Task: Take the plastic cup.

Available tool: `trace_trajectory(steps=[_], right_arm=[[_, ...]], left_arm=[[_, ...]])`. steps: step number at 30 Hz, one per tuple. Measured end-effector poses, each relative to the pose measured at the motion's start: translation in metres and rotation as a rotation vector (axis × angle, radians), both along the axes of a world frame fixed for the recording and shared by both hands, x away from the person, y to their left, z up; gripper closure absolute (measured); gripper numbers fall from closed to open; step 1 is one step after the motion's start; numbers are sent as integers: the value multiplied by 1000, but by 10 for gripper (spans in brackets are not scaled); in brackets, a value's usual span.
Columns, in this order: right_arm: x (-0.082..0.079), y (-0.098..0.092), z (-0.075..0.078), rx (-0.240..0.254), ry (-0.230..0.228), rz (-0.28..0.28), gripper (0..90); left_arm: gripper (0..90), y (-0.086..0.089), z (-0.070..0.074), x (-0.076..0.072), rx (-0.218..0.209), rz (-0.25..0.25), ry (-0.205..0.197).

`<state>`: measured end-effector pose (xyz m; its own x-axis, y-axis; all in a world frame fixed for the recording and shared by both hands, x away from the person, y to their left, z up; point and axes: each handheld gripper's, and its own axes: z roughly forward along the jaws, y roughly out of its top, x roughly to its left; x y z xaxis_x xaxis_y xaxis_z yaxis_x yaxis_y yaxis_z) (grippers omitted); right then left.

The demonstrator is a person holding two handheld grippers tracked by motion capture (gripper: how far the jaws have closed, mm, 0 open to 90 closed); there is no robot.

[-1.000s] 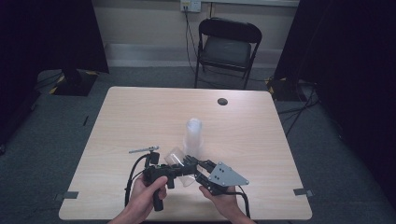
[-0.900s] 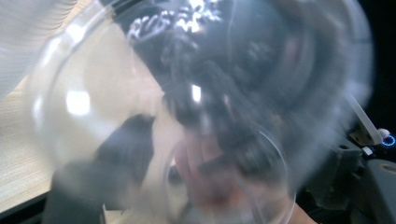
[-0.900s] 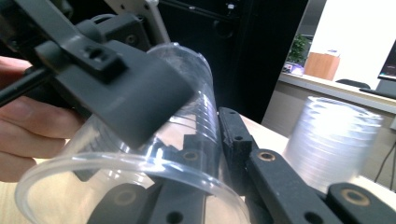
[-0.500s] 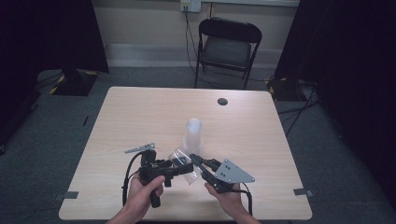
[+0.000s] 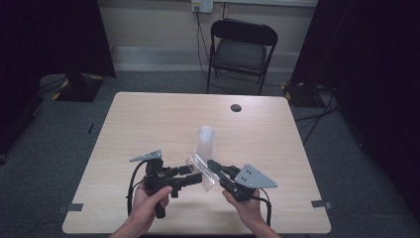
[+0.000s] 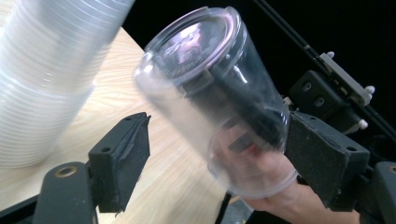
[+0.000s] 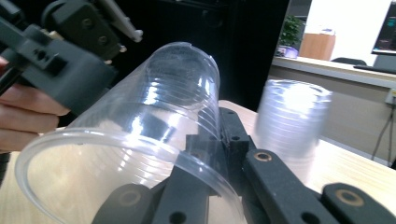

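Right gripper (image 5: 212, 166) is clamping one clear plastic cup's (image 5: 199, 170) rim, holding it above the table (image 5: 148, 119); left gripper (image 5: 197, 174), jaws just opened, is flanking it untouched. Separated from the cup stack (image 5: 206, 140); setting down remains.

The high view looks forward and down over the whole table (image 5: 148, 114). The 2 gripper views sit close, facing each other across 1 clear cup (image 6: 219, 107), the cup stack (image 7: 292, 116) behind.
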<state>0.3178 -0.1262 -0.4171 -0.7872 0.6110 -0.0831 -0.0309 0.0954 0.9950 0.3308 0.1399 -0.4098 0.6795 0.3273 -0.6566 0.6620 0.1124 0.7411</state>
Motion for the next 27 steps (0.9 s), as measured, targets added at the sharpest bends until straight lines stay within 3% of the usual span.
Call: trace_trajectory(steps=[4, 7, 11, 16, 17, 19, 27], right_arm=[[1, -4, 2, -4, 12, 4, 896], [2, -7, 5, -9, 58, 8, 896], [5, -9, 5, -23, 100, 28, 894], [8, -13, 4, -56, 144, 7, 894], [9, -16, 4, -60, 187, 1, 894], [9, -17, 4, -60, 200, 1, 894], [15, -20, -1, -87, 356, 17, 900]], left_arm=[[216, -1, 1, -1, 73, 1, -41], [213, -4, 2, -3, 137, 8, -98], [174, -4, 1, -4, 167, 10, -134], [166, 2, 1, -5, 168, 13, -174], [165, 4, 1, -6, 185, 20, -196], [165, 7, 1, -6, 230, 31, -225], [219, 7, -7, -12, 342, 46, -344]])
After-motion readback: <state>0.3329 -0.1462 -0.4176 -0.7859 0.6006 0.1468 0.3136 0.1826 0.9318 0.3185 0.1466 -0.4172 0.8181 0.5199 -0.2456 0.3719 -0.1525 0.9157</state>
